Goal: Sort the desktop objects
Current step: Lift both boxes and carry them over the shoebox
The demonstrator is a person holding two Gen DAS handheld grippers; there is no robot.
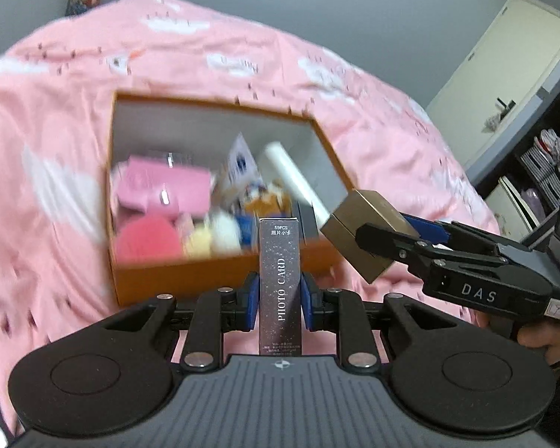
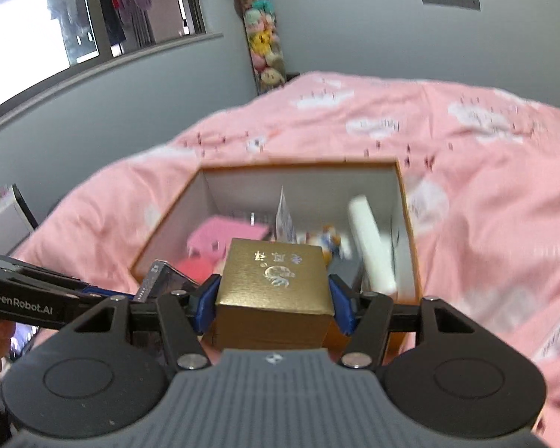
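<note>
As printed, "PHOTO CARD" is read on the slim box (image 1: 280, 291) | pinched by left gripper (image 1: 280, 300), lower centre | gold box (image 2: 274, 291) clamped by right gripper (image 2: 274, 304), "DAS" marked.

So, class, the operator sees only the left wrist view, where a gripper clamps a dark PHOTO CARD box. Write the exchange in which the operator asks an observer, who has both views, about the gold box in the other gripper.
Operator: Is anything printed on the gold box? I see plain sides.
Observer: Yes. The right wrist view shows pale characters and a round emblem on its top face.
Operator: How does the right gripper hold it?
Observer: Its blue pads press the box's two opposite sides, and the box sits square between them.
Operator: What is on the wall to my left?
Observer: A large window, with clothes hanging behind the glass.
</note>
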